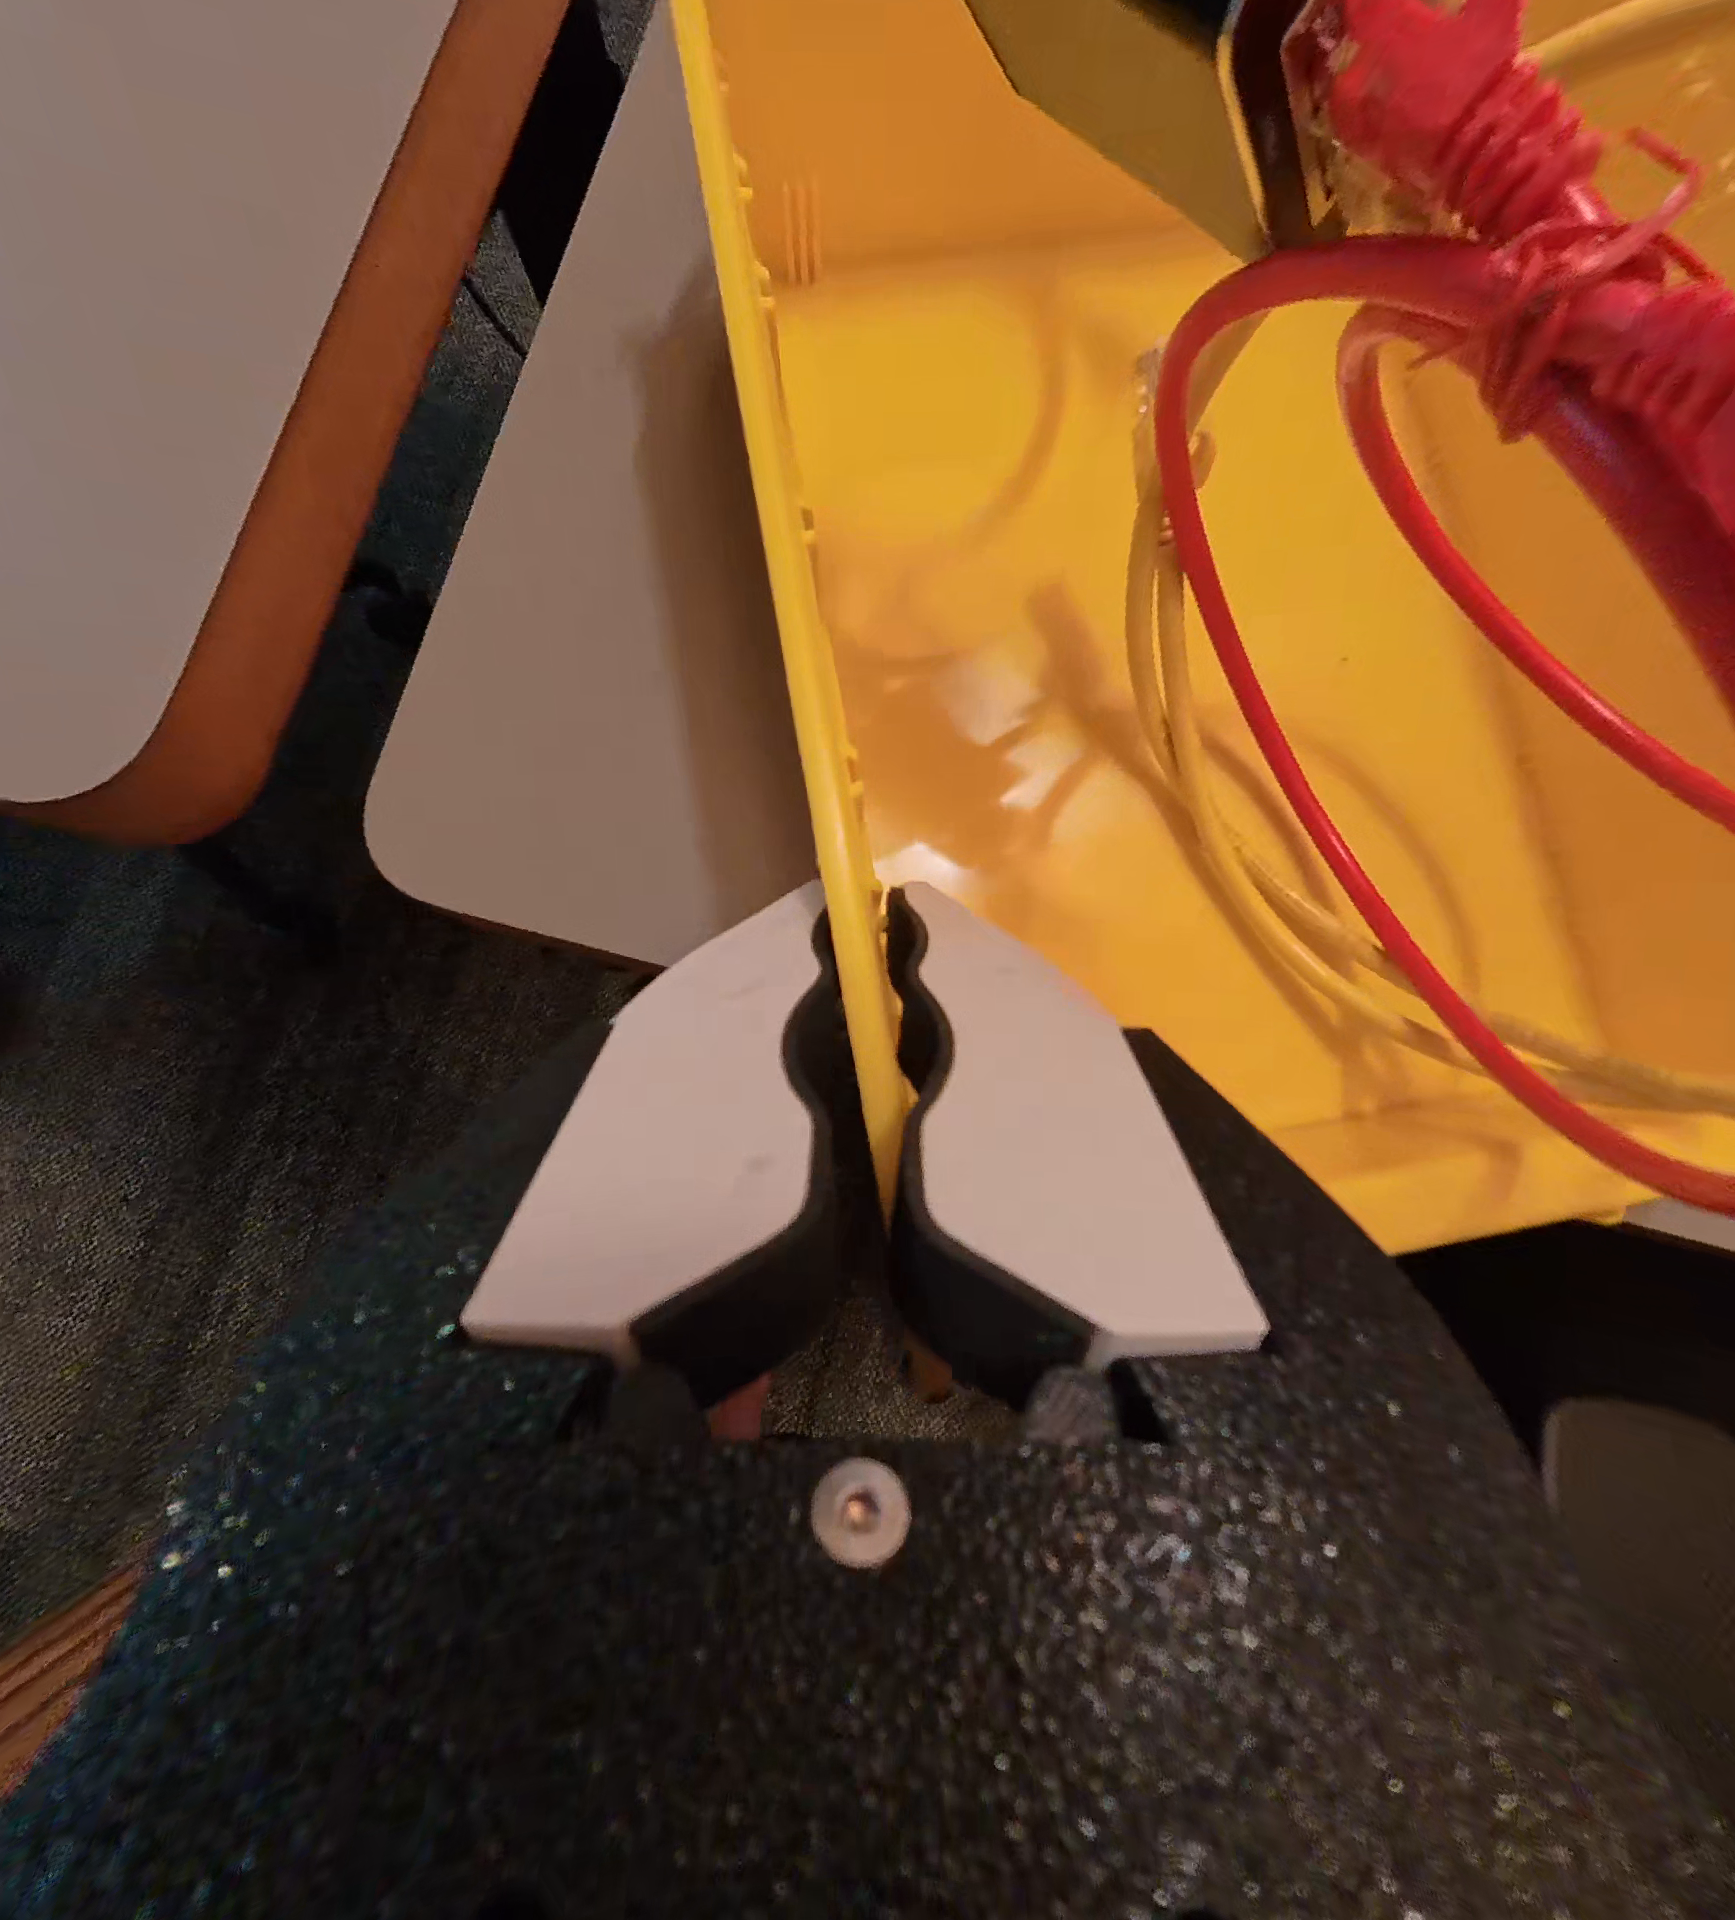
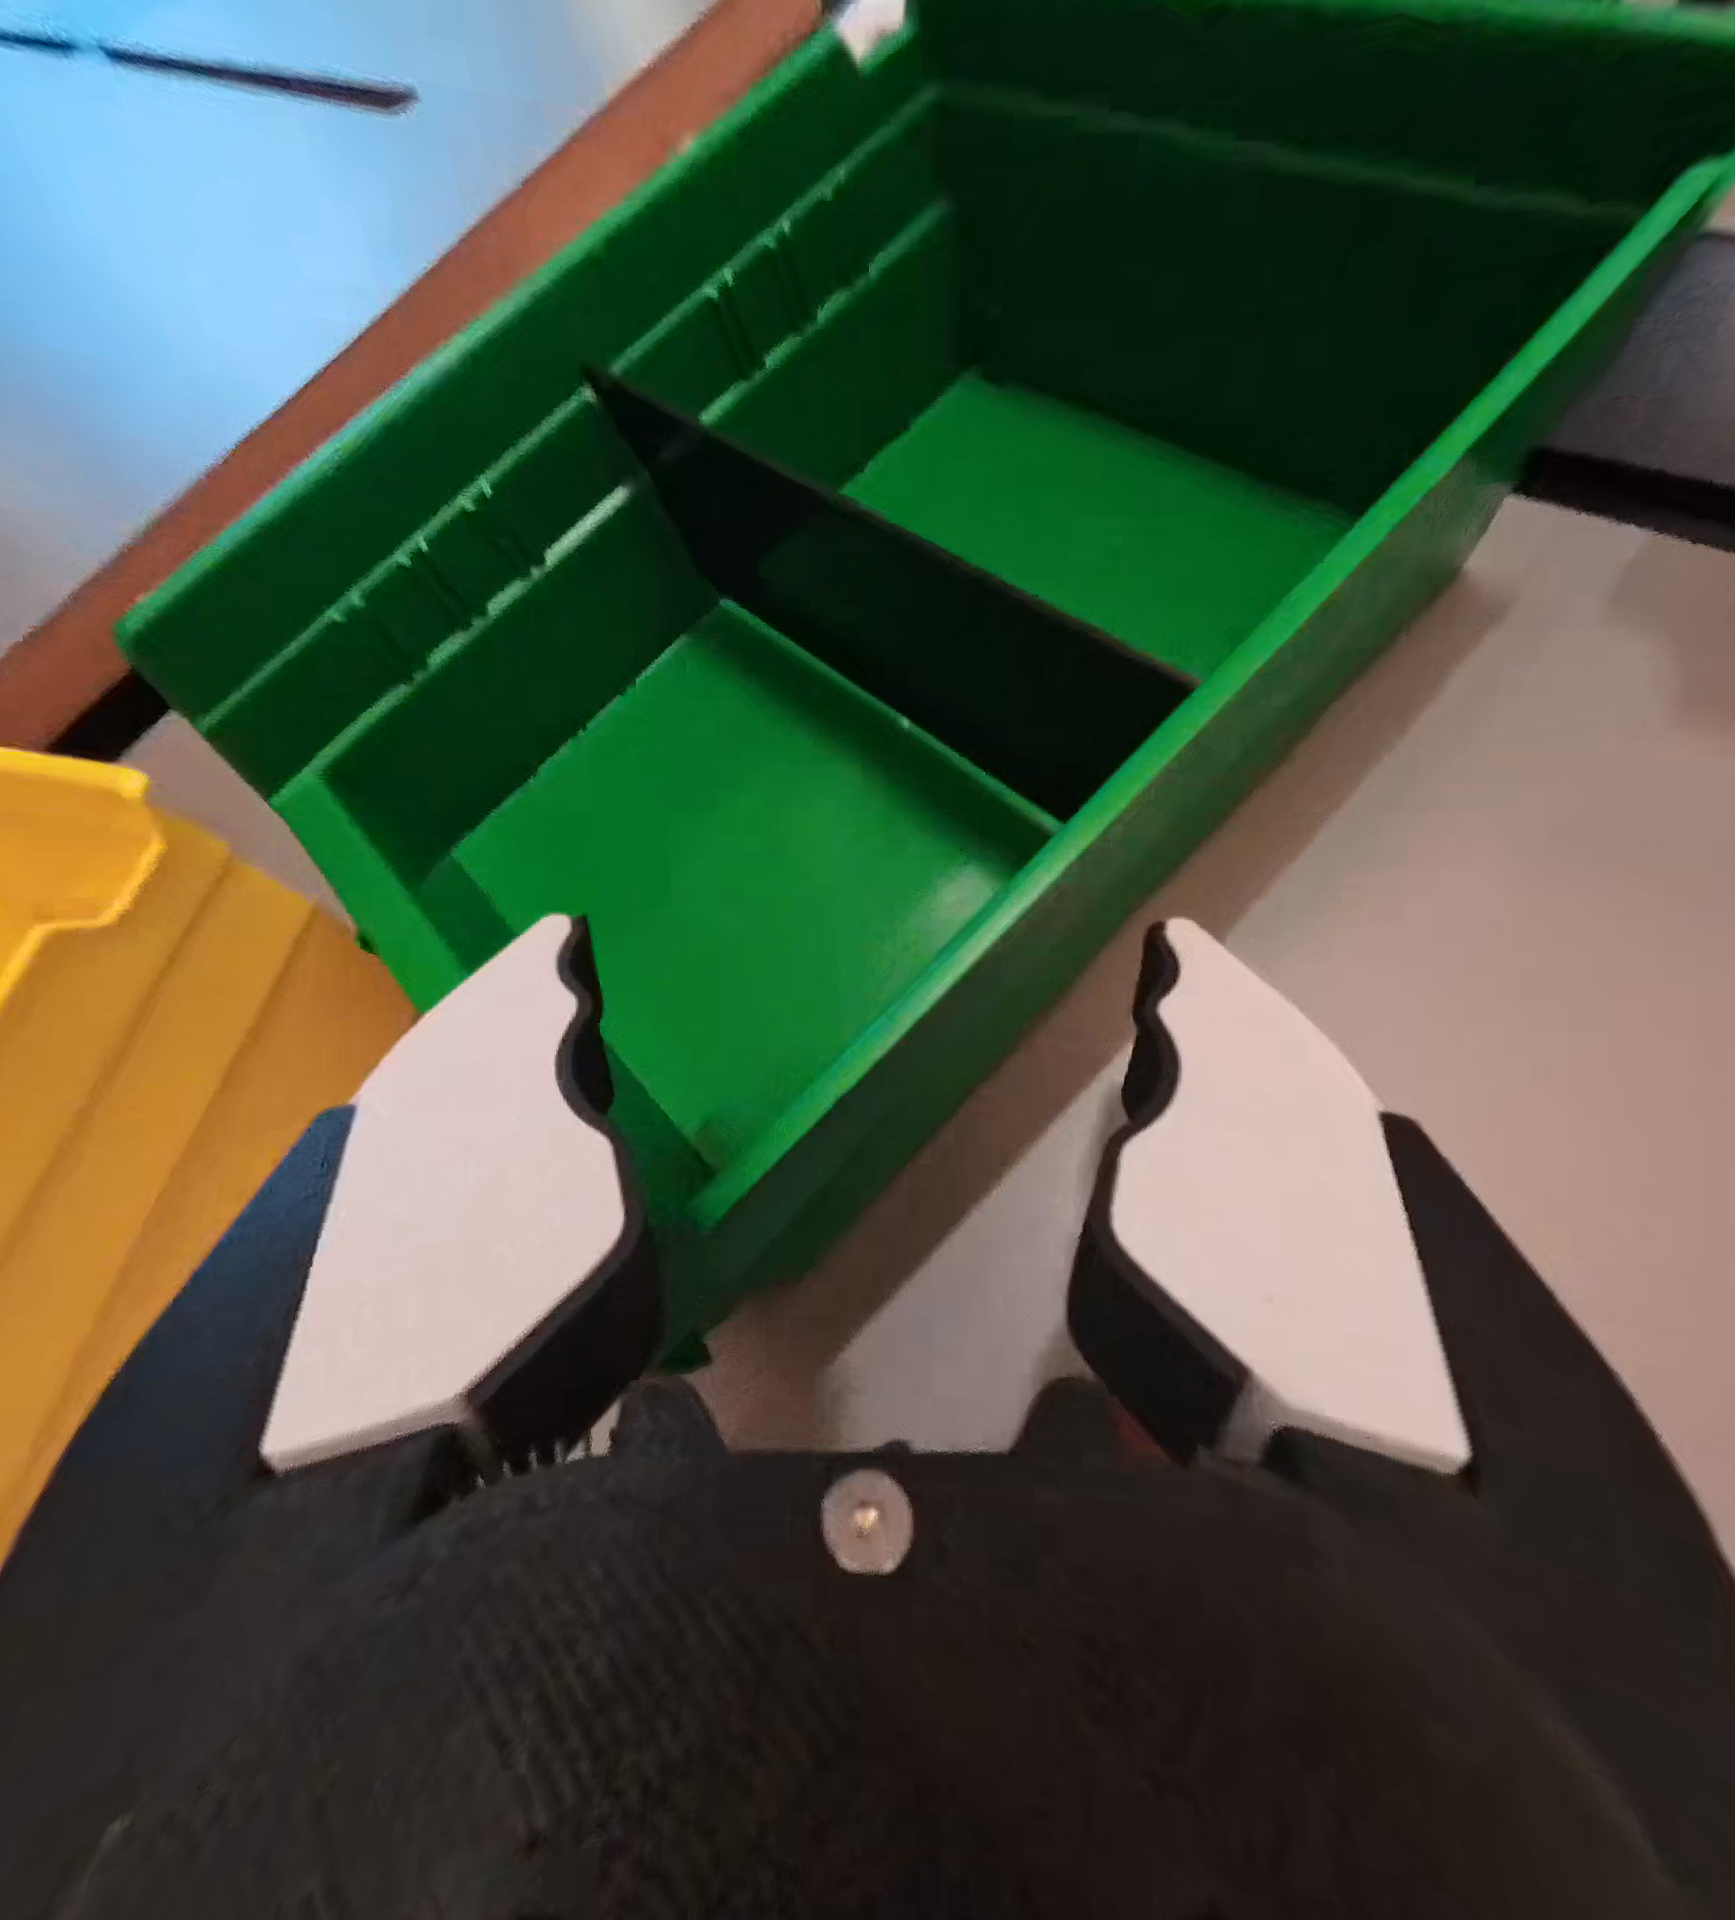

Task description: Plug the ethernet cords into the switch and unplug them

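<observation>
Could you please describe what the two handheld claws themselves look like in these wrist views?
Both the left claw and right claw match: pale grey wedge fingers with wavy black pads on their inner edges, mounted on a rough, speckled black body with one silver screw at its centre. No cables or sleeves show.

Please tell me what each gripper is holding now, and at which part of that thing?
The left gripper is shut on the yellow bin, pinching its thin side wall at the top rim. The right gripper is open and holds nothing.
</observation>
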### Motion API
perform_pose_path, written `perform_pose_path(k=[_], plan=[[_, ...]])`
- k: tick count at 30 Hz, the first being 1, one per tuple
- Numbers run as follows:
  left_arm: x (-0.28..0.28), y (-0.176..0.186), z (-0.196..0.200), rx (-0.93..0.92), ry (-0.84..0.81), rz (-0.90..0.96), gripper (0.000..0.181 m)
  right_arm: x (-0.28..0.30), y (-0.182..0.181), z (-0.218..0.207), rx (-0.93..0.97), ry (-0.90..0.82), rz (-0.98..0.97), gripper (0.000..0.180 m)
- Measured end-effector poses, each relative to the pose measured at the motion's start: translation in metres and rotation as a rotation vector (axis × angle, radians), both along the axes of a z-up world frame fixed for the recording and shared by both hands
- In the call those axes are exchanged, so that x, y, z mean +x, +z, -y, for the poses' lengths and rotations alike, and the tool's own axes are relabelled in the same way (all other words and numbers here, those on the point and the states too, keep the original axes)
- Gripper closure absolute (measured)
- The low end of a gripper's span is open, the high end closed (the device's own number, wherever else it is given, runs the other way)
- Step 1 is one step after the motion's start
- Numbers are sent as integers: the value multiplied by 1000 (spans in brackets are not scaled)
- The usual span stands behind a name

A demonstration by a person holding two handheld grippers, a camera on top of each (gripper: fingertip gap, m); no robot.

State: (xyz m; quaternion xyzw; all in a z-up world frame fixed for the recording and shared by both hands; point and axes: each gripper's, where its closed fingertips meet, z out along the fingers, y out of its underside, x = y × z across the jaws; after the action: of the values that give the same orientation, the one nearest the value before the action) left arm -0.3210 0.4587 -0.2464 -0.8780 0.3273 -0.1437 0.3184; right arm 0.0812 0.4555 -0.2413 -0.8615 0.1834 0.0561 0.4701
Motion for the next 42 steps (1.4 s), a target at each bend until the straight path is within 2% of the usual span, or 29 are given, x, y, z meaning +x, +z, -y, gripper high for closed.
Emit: perform_pose_path(k=[1,5,9,11,16,21,24,29,33,37,42], plan=[[-1,0,-1,1,12,3,175,-4,-11,-5,-39,19,-7,80],[-10,0,-6,-5,56,6,176,7,-24,-5,-114,52,99,103],[-21,0,-11,4,88,-5,174,58,-24,34,-243,21,284,156],[-23,0,-13,-7,83,12,174,68,-23,59,-241,101,259,162],[-20,1,-21,-21,70,39,175,93,-10,139,-287,198,318,165],[1,1,-24,-21,22,42,176,139,2,251,-329,213,379,167],[24,0,-25,-15,-10,51,175,172,3,330,-346,124,368,167],[78,0,-28,2,-62,60,176,237,-5,459,-378,-131,289,167],[132,0,-36,6,-114,57,176,295,-9,539,-388,-361,234,167],[190,-1,-49,7,-163,66,176,346,-16,583,-389,-479,184,167],[265,-1,-63,15,-239,74,176,387,-18,587,-378,-446,183,168]])
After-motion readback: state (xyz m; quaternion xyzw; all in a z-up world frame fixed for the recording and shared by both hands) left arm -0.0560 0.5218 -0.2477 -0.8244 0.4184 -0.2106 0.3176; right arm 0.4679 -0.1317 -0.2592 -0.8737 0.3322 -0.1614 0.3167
